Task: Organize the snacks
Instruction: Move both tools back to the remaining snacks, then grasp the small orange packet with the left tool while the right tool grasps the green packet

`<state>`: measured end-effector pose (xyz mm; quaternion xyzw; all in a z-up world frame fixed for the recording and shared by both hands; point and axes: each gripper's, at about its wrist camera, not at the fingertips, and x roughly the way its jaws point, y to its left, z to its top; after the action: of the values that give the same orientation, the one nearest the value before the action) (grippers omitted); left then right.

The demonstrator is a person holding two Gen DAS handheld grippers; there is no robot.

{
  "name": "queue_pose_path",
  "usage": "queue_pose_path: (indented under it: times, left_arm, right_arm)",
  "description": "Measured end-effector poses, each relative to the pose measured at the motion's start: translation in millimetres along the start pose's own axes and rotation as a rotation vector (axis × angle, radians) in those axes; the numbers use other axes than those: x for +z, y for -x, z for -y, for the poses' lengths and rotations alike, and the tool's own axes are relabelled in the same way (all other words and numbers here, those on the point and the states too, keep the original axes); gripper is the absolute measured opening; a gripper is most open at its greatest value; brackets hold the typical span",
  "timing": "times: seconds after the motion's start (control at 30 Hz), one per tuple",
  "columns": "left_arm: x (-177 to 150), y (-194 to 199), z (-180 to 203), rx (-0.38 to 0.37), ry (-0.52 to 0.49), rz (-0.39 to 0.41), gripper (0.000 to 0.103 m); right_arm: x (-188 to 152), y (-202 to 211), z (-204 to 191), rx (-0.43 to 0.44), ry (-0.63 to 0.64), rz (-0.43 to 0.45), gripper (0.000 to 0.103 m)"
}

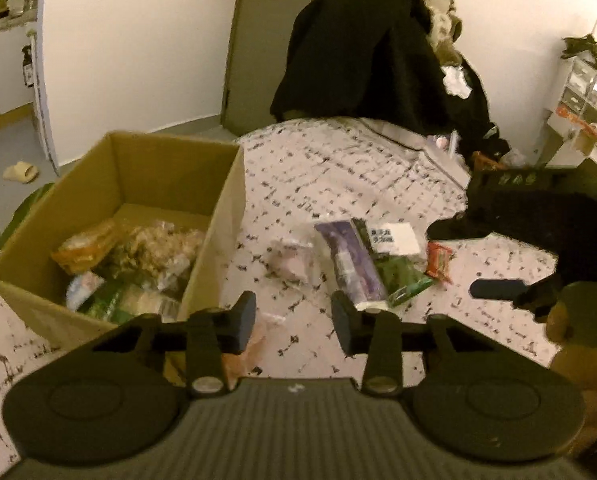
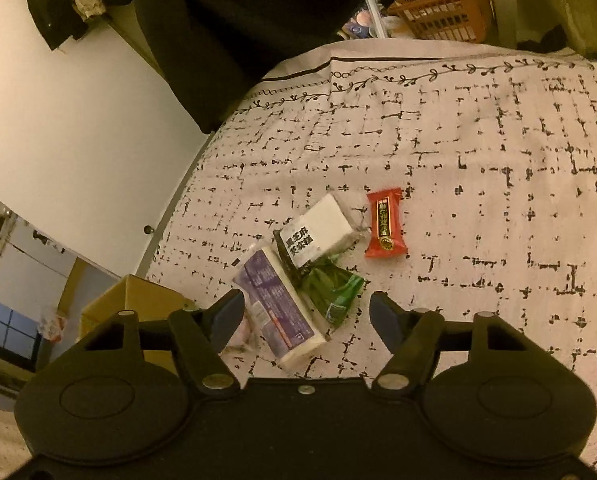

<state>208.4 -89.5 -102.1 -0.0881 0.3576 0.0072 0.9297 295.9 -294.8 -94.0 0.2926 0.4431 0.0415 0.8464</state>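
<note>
A cardboard box point(image 1: 218, 208) with several snack packs inside sits on the patterned bedcover at the left. Loose snacks lie to its right: a purple pack point(image 1: 350, 260) point(image 2: 276, 304), a green pack point(image 1: 400, 276) point(image 2: 332, 288), a white pack with black lettering point(image 1: 394, 236) point(image 2: 318, 232), a red pack point(image 1: 438, 260) point(image 2: 384, 222) and a pale wrapped snack point(image 1: 290, 260). My left gripper point(image 1: 294, 320) is open and empty, above the cover between box and snacks. My right gripper point(image 2: 306, 318) is open and empty, hovering over the purple and green packs; it shows in the left wrist view point(image 1: 498, 288).
The white bedcover with black marks point(image 2: 478, 168) spreads far right. Black clothing point(image 1: 362, 48) hangs at the back. An orange basket point(image 2: 442, 12) stands beyond the far edge. A shelf unit point(image 1: 586, 116) stands at the right. A brown plush toy point(image 1: 578, 320) lies near the right.
</note>
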Motion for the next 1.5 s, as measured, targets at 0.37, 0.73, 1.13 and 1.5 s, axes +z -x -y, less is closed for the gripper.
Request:
queue_pose_path:
  times: [0.37,0.73,1.13,1.5]
  left_arm:
    - [-16,-28,9,0.104,-0.03,0.014,0.037]
    - [-31,-42,29,0.251,-0.068,0.012,0.037]
    - [-38,-70,26,0.388,-0.063,-0.068,0.038]
    - [-39,-70,20,0.353,-0.055,-0.096,0.036]
  right_arm:
    - [-5,-12,-2,-0.013,0.027,-0.036,0.065]
    - [-6,-23,2,-0.018,0.017,-0.059,0.065]
    - [-12,-38,4,-0.016,0.019,-0.097,0.063]
    - [-10,-60,23,-0.02,-0.092,-0.083,0.052]
